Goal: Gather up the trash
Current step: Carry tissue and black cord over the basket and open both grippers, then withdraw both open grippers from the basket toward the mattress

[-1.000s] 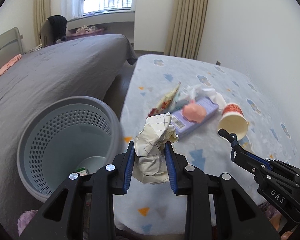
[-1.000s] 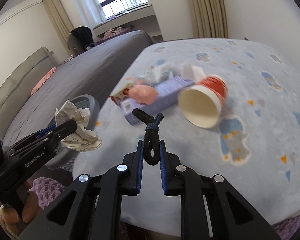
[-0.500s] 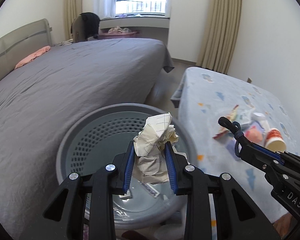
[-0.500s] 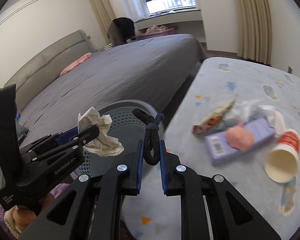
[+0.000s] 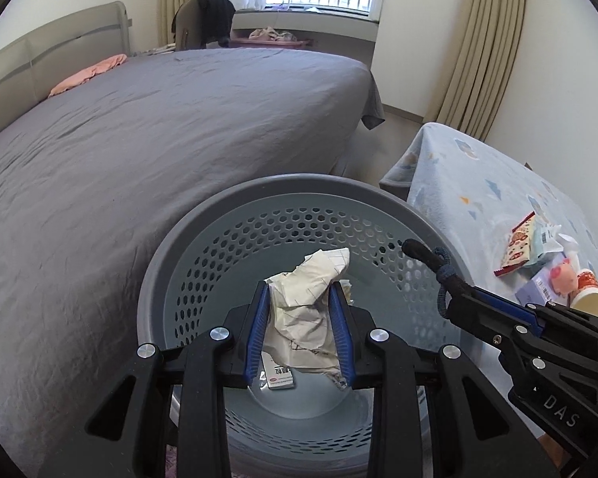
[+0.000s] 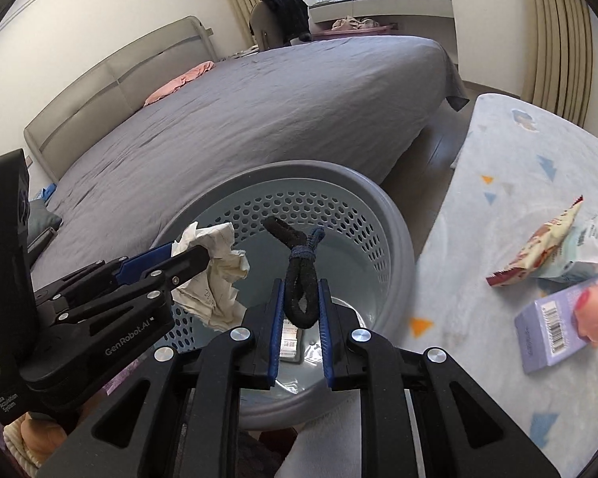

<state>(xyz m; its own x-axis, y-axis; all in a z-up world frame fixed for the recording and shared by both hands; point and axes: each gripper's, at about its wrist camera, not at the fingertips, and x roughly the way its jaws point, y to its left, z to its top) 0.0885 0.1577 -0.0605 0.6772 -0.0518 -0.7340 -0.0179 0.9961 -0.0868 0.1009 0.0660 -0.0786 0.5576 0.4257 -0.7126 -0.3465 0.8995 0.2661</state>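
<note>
**Clerk:** Nearest first, item one: left gripper, clenched on a crumpled paper ball; held over the open mouth of the grey perforated basket; right gripper just beside it, clamped on a black hair tie, likewise above the basket.

**Checker:** Handling notes for the two?

**Clerk:** Paper: probably very light, soft, crushable; its folds give the blue pads purchase, so a hold across the middle of the wad suits it; once freed it should drop straight, though a loose flap might catch on a pad. Hair tie: limp, stretchy, light by the look of it; pinched at its lower loop, knotted end standing up; it may cling to the rubber when let go.

**Checker:** Basket contents?

**Clerk:** A small printed packet on the floor of it; little else can be made out.

**Checker:** Next out?

**Clerk:** Right of the basket, a low surface under a pale blue patterned cloth; on it, still to collect: snack wrapper, crinkled white packet, purple box with a pink pig toy lying on it, paper cup on its side.

**Checker:** Room?

**Clerk:** Left and far, a bed with grey cover, pink cloth near the headboard; beyond, a chair with dark clothing, window, beige curtains.
</note>
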